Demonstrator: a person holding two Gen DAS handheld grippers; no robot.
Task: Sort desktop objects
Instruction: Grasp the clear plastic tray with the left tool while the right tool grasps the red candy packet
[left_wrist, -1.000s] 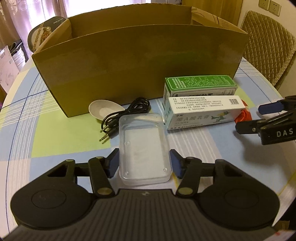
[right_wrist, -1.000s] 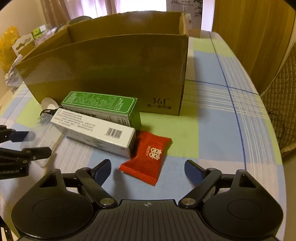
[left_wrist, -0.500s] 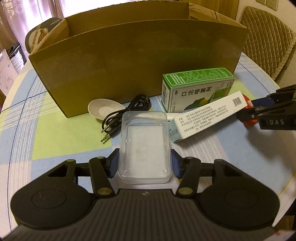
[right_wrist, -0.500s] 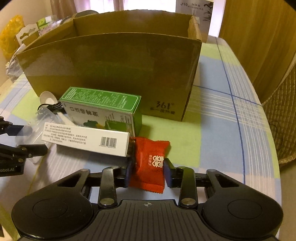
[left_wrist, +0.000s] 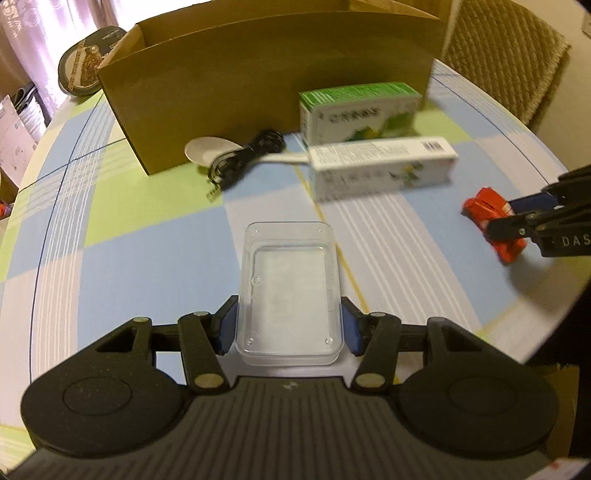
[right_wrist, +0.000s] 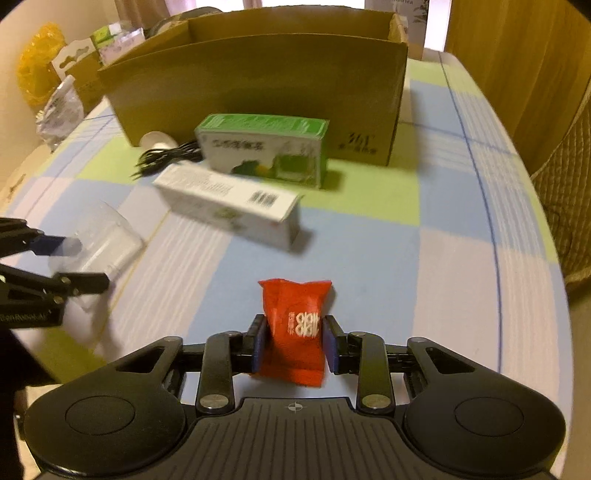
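Left gripper (left_wrist: 288, 328) clamped on clear case (left_wrist: 289, 291), long axis toward 12 o'clock; right gripper (right_wrist: 294, 341) clamped on red packet (right_wrist: 295, 325). Cardboard box (right_wrist: 258, 85) at 12 o'clock, well apart.

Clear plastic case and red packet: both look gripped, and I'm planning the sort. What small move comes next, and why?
Probably carry both up and forward over the cardboard box. The left hand-held gripper is shut on the clear plastic case, the right hand-held gripper on the red packet, and the box stands open-topped behind the remaining items.
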